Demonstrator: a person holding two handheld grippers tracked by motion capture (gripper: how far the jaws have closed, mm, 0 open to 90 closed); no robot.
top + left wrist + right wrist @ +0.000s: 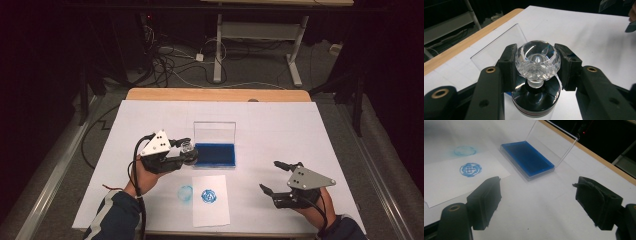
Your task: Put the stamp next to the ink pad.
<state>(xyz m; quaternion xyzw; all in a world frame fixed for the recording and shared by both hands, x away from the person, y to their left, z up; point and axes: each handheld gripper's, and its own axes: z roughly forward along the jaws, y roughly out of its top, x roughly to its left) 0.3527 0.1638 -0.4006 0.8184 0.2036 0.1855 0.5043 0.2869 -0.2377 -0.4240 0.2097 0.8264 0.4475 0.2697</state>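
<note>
Stamp: a round stamp with a faceted clear knob and black base, held beside the open ink pad, at its left edge.
Left gripper: clamped on the knob, jaws pressing either side.
Right gripper: jaws spread wide, holding nothing, hovering near the table's right.
Paper: carries one crisp blue imprint; a fainter smudge marks the table cover beside it.
Risk: the slick, rounded knob could likely twist in the pads, tilting the base and smearing ink.
</note>
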